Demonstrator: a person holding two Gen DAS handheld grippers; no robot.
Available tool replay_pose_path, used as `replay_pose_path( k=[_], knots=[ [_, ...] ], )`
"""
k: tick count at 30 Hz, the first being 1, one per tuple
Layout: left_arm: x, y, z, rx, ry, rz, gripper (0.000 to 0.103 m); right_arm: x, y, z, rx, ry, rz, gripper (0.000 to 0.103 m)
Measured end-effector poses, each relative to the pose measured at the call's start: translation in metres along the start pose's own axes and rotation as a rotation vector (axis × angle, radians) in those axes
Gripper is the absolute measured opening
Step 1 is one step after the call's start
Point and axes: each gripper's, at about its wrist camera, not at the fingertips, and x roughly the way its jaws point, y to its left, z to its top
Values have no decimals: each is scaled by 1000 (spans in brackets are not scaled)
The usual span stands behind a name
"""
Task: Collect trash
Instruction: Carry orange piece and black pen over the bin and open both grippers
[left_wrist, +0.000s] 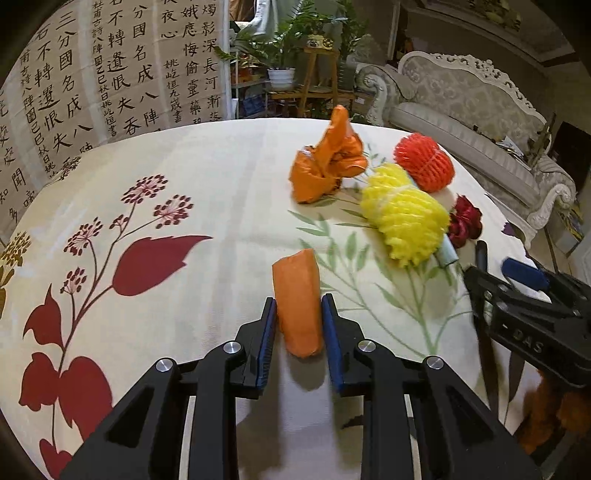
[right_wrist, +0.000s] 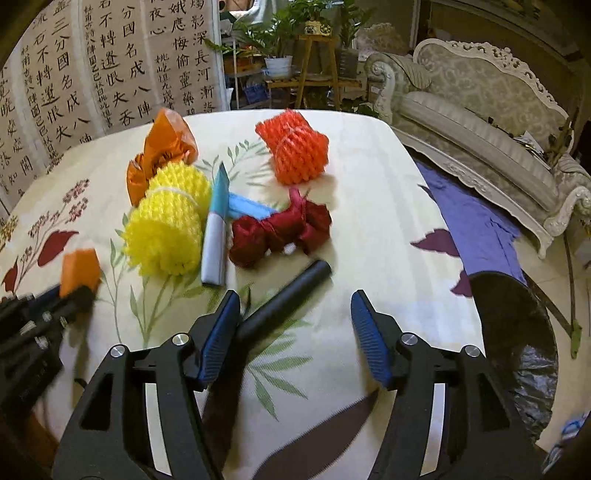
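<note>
My left gripper (left_wrist: 299, 300) is shut on an orange paper roll (left_wrist: 295, 280), which stands up between its blue pads above the flowered tablecloth (left_wrist: 184, 177). In the right wrist view that gripper (right_wrist: 74, 291) shows at the left edge with the orange roll (right_wrist: 79, 269). My right gripper (right_wrist: 294, 295) is open. A black roll (right_wrist: 295, 291) lies slanted between its fingers, close to the left pad and not clamped. Behind it lie a yellow foam net (right_wrist: 166, 225), a red foam net (right_wrist: 293, 151), a dark red wrapper (right_wrist: 284, 229), an orange plastic bag (right_wrist: 166, 144) and a blue-white roll (right_wrist: 216, 240).
A bin lined with a black bag (right_wrist: 517, 350) stands just off the table's right edge. A purple cloth (right_wrist: 476, 221) lies on the floor before a pale sofa (right_wrist: 480, 110). A calligraphy screen (right_wrist: 92, 74) and potted plants (right_wrist: 277, 48) stand behind the table.
</note>
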Motion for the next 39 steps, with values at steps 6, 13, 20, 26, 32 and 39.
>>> replay_pose_path(
  k=[6, 13, 20, 26, 32, 39],
  knots=[
    [-1, 3, 0, -6, -7, -7, 26, -6, -6, -9, 2, -1, -17, 61],
    [-3, 2, -1, -1, -11, -15, 24, -9, -2, -10, -33, -8, -7, 31],
    [-7, -3, -3, 24, -29, -14, 22, -17, 1, -18, -57, -10, 3, 13],
    [-16, -10, -7, 18, -61, -35, 21, -29, -13, -26, -21, -31, 16, 13],
    [-25, -30, -12, 31, -80, -71, 21, -47, -33, -34, 17, -77, 23, 13],
    [-38, -66, -17, 75, -114, -138, 21, -69, -59, -45, 59, -115, -12, 13]
  ],
)
